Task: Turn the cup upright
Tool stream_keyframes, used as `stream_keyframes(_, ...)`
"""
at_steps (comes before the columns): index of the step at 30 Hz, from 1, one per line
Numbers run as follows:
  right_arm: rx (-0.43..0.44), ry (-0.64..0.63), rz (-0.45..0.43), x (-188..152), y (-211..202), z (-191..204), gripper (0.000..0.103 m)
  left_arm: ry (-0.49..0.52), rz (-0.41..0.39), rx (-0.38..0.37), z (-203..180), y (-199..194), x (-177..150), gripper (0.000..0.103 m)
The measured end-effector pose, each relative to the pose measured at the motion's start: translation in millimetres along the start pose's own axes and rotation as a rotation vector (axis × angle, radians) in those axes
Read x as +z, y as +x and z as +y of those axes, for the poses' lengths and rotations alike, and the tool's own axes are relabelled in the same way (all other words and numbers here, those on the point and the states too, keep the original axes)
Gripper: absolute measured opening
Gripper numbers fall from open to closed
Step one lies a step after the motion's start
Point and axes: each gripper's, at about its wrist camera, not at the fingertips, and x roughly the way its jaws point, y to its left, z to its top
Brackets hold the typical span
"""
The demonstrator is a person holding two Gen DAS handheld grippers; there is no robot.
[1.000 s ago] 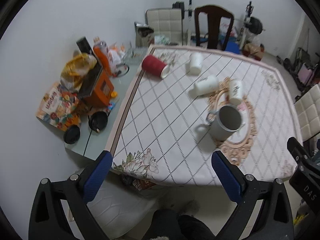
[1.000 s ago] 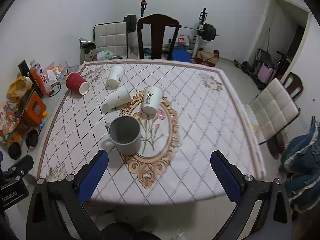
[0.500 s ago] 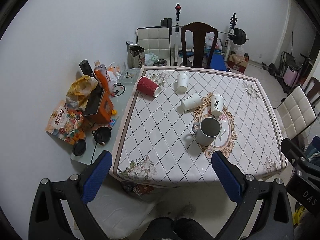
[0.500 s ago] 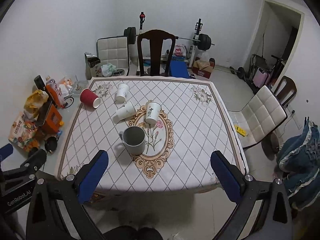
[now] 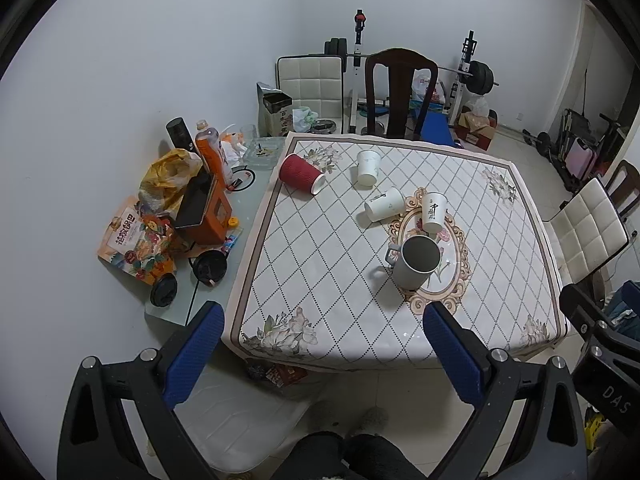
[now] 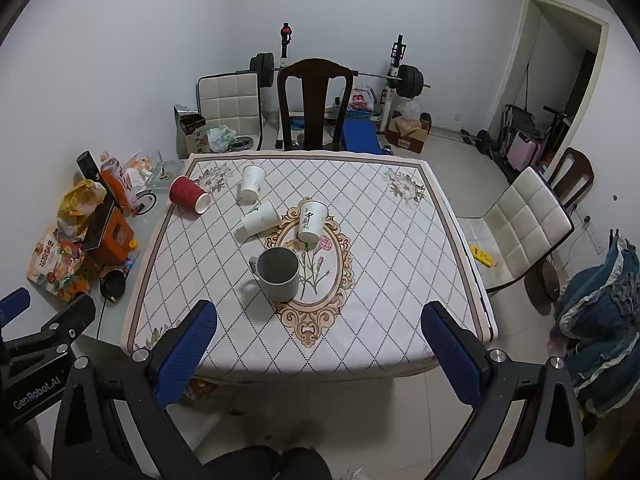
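A grey mug (image 5: 415, 261) (image 6: 277, 274) stands upright near the table's middle. A red ribbed paper cup (image 5: 301, 173) (image 6: 189, 195) lies on its side at the far left. Three white paper cups (image 5: 368, 168) (image 5: 384, 205) (image 5: 433, 212) lie on their sides behind the mug; they also show in the right wrist view (image 6: 251, 183) (image 6: 260, 218) (image 6: 312, 221). My left gripper (image 5: 324, 354) and right gripper (image 6: 320, 356) are both open and empty, held back from the table's near edge.
The table (image 5: 340, 344) has a diamond-pattern cloth. A side shelf at the left holds snack bags (image 5: 136, 240), an orange box (image 5: 208, 216) and bottles. A dark wooden chair (image 6: 314, 108) stands behind the table. A white padded chair (image 6: 528, 220) stands at the right.
Both grippers have pulled back and up from the table, so the table and cups look smaller and farther. The cups and mug have not moved.
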Motion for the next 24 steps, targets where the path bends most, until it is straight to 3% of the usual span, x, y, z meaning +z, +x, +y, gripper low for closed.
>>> stream_keyframes(24, -0.006, 0.006, 0.036, 4, 8, -4, 0.103, 0.029, 0.003, -0.01, 6, -1, 4, 0.103)
